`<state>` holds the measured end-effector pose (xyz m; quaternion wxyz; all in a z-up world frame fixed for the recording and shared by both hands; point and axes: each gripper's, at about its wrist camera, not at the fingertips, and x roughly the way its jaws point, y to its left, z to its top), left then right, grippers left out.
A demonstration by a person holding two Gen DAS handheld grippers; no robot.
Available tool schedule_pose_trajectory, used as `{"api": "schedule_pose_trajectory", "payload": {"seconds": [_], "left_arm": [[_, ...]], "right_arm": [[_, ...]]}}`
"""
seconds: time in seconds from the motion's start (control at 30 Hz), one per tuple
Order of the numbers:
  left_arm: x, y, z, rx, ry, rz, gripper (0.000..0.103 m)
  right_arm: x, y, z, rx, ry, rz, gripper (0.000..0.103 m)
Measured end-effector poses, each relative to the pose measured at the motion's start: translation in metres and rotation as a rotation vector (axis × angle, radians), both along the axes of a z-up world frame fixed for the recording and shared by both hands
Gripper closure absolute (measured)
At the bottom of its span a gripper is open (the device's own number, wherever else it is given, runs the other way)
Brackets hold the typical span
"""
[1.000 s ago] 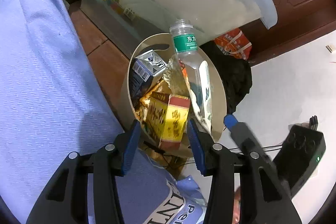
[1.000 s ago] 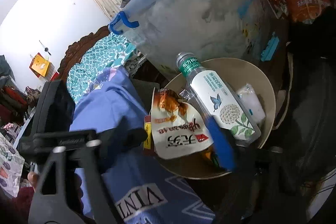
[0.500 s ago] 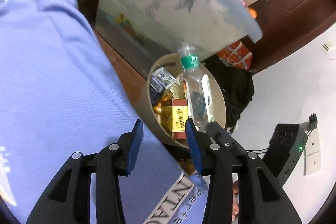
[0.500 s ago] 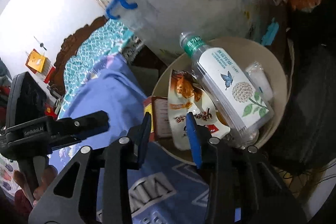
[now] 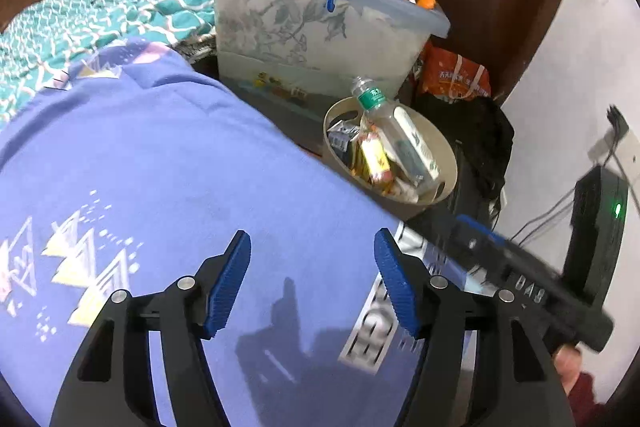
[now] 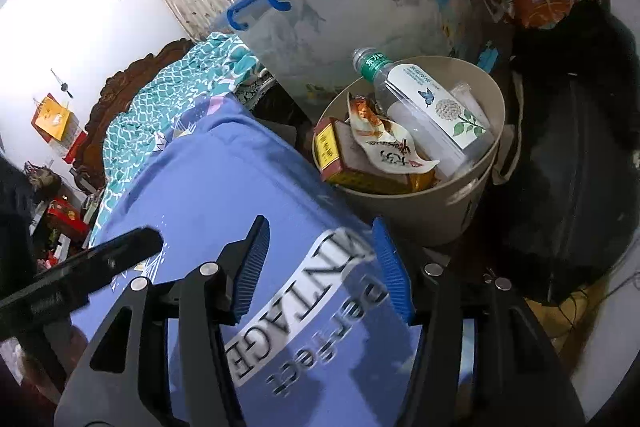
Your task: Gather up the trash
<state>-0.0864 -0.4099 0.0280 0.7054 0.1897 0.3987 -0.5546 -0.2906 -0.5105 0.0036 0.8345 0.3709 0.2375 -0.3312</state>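
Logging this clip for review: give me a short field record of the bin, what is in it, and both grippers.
bin: beige round bin, upright beside a clear tub
contents: bottle, snack wrapper, yellow-red box, more packets
left hand-held gripper: open, empty, jaws just widened, over the blue shirt
right hand-held gripper: open, empty, jaws just widened, over the shirt print
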Motion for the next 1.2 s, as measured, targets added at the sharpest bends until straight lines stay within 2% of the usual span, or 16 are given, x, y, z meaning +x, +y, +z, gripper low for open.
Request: {"api": "schedule_pose_trajectory", "payload": {"seconds": [0.13, 0.37, 0.43, 0.57, 0.63, 0.8, 1.1, 1.2], "left_arm": [[0.001, 0.032, 0.009, -0.017, -0.079, 0.026, 0.036], [0.012, 0.094, 0.029, -0.075, -0.150, 0.083, 0.030], [0.011, 0.108, 0.033, -0.087, -0.177, 0.095, 0.024], [0.010, 0.131, 0.039, -0.096, -0.224, 0.107, 0.020], [0.009, 0.139, 0.042, -0.102, -0.240, 0.111, 0.014], [0.011, 0.153, 0.048, -0.114, -0.268, 0.125, 0.009], [0.016, 0.161, 0.047, -0.070, -0.284, 0.172, 0.009], [0.019, 0.163, 0.047, -0.063, -0.287, 0.195, 0.009]], "right_arm": [[-0.002, 0.020, 0.012, -0.017, 0.009, -0.039, 0.042], [-0.002, 0.059, 0.035, -0.048, 0.026, -0.093, 0.033], [-0.002, 0.072, 0.041, -0.057, 0.030, -0.108, 0.029], [-0.004, 0.094, 0.048, -0.051, 0.026, -0.142, 0.020], [-0.005, 0.101, 0.050, -0.039, 0.026, -0.149, 0.018], [-0.008, 0.115, 0.053, -0.022, 0.024, -0.177, 0.014], [-0.013, 0.118, 0.059, -0.016, 0.011, -0.239, 0.009], [-0.015, 0.119, 0.059, -0.028, 0.016, -0.270, 0.004]]}}
